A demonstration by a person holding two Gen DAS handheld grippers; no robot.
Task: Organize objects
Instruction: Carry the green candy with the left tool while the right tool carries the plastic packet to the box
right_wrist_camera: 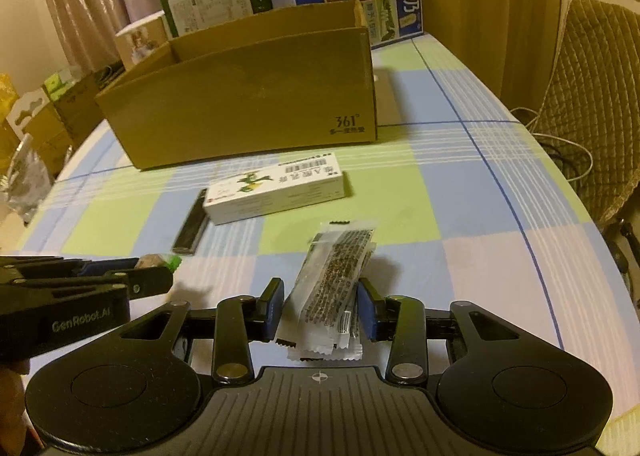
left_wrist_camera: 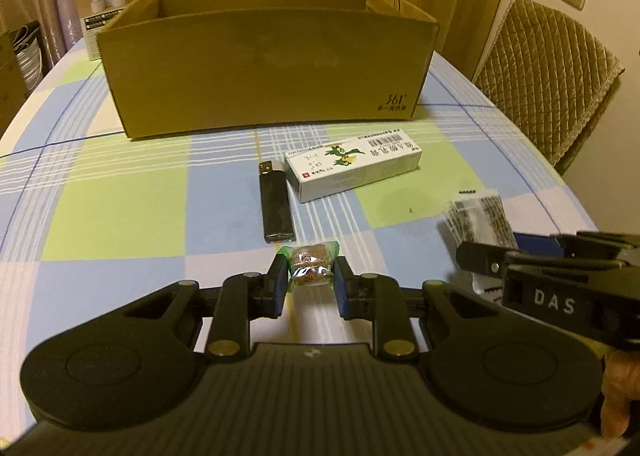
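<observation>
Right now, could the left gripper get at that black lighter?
Probably not yet: the lighter lies just ahead with nothing between, but the left gripper already has its fingers closed on a wrapped candy.

A wrapped candy point(left_wrist_camera: 311, 267), brown with green wrapper ends, sits pinched in the left tool point(left_wrist_camera: 310, 285). A bundle of clear printed sachets point(right_wrist_camera: 334, 292) stands tilted in the right tool point(right_wrist_camera: 320, 310). On the counter point(left_wrist_camera: 120, 216) lie a black lighter point(left_wrist_camera: 274, 203) and, just right of it, a white carton point(left_wrist_camera: 352, 162). Beyond stands an open cardboard box point(left_wrist_camera: 264, 68).
</observation>
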